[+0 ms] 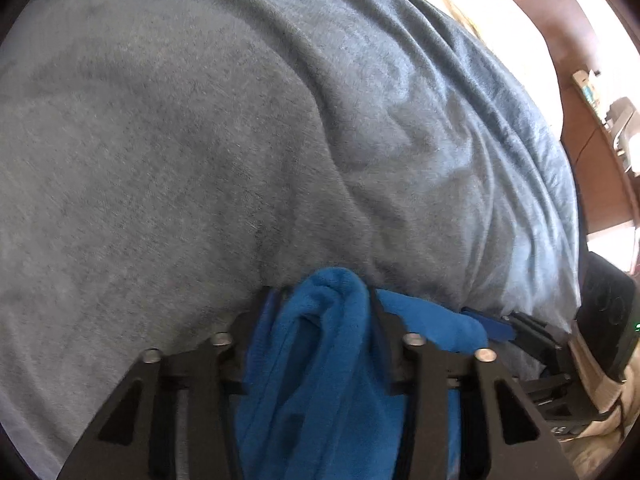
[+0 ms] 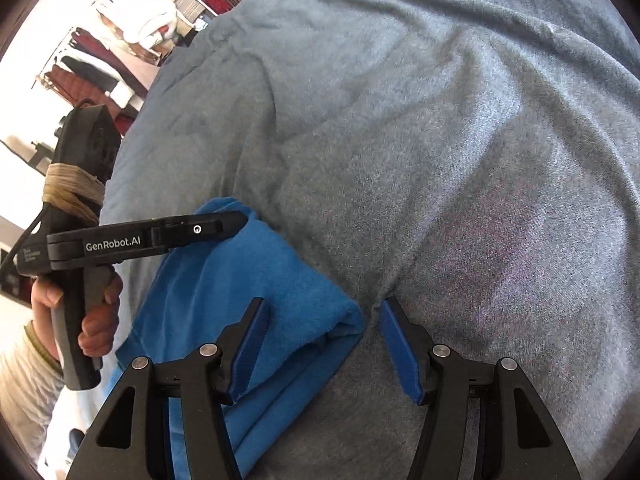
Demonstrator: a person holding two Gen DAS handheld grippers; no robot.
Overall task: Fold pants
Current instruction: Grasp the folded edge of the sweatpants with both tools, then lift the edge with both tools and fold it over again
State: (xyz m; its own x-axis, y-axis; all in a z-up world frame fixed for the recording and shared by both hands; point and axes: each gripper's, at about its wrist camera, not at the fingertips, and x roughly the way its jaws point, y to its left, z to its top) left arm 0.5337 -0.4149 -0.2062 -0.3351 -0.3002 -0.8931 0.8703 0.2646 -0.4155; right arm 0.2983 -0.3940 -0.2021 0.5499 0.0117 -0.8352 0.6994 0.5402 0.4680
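The blue fleece pants [image 1: 320, 380] lie folded on a grey-blue blanket [image 1: 200, 140]. A thick bunch of their edge fills the gap of my left gripper [image 1: 322, 296], whose jaws are shut on it. In the right wrist view the same left gripper [image 2: 236, 222] shows from the side, clamped on the far edge of the pants [image 2: 240, 280]. My right gripper [image 2: 324, 312] stands open low over the near right corner of the pants. Its left finger hangs over the cloth and its right finger over the blanket [image 2: 440, 160]. The right gripper's blue pad [image 1: 494, 326] peeks in beside the pants.
The rumpled blanket covers a bed and fills most of both views. Wooden furniture [image 1: 592, 168] with small items stands past the bed's right edge. Shelves of clothes [image 2: 132, 28] stand at the far left. A hand [image 2: 96, 320] grips the left gripper's handle.
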